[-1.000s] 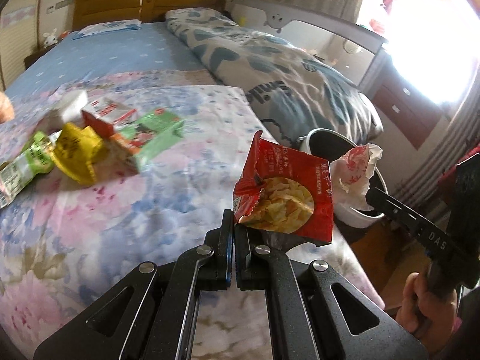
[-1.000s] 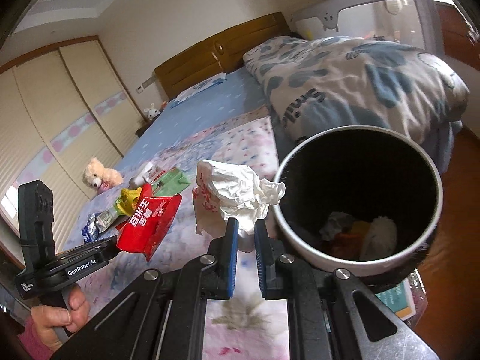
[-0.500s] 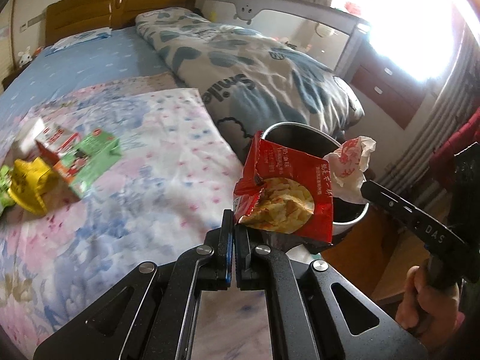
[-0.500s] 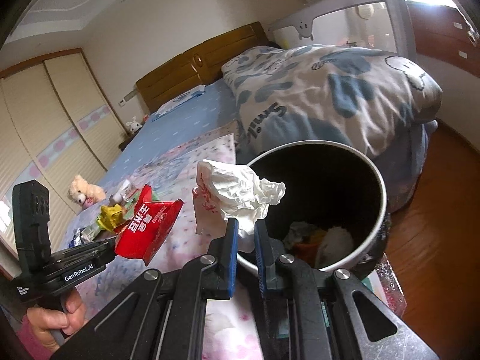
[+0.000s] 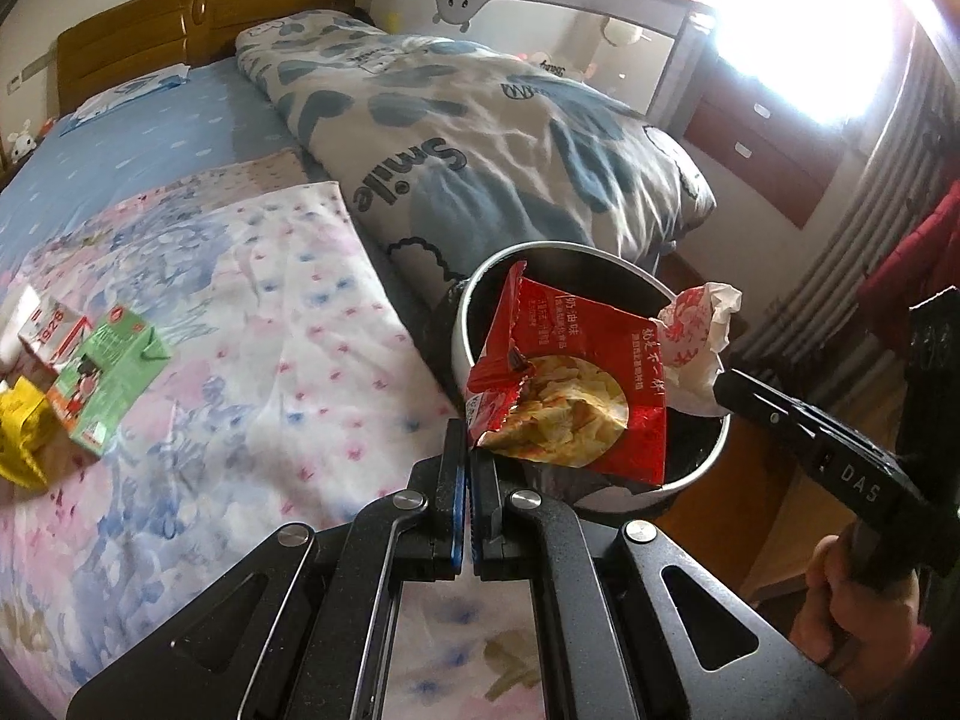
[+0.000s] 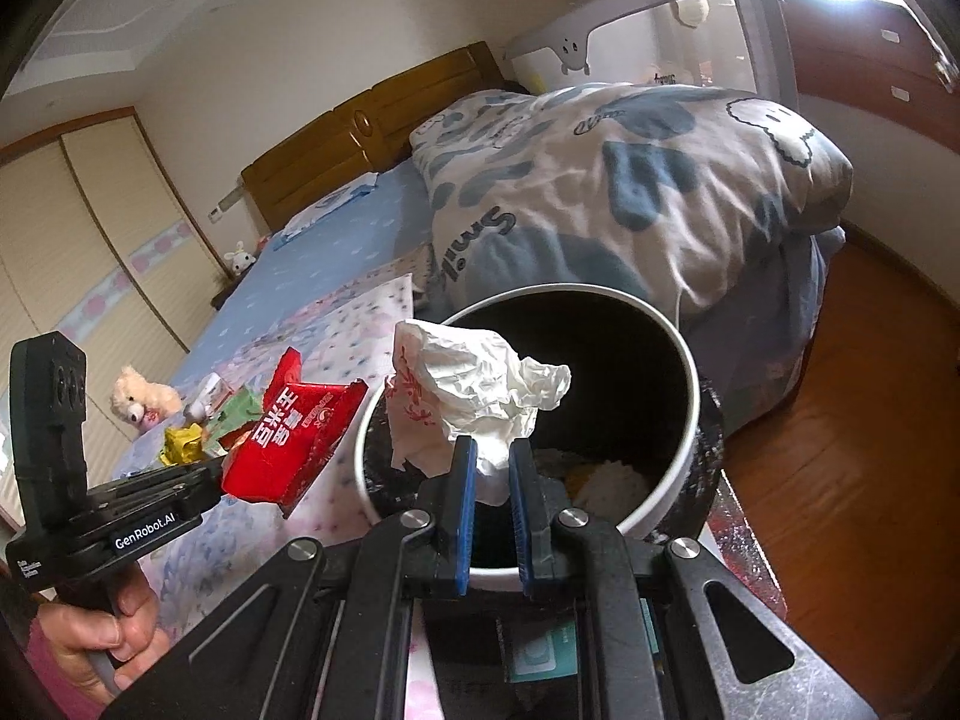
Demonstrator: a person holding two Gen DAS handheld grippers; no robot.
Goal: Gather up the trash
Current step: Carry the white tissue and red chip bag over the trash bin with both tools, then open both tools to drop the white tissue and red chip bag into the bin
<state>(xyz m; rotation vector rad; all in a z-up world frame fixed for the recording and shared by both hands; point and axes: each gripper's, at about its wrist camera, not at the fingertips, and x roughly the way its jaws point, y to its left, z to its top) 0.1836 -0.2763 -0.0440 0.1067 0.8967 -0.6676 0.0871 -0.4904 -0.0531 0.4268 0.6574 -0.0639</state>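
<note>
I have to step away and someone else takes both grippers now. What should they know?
Left gripper: shut on the red snack bag, held over the bin.
Right gripper: shut on crumpled paper, also above the bin.
Done: some trash already lies in the bin.
Left: drop both, then fetch the green carton, yellow wrapper and other litter on the bed.

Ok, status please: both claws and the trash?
Left claw shut on red snack bag. Right claw shut on crumpled paper. Both over bin. Nothing blocking.
</note>
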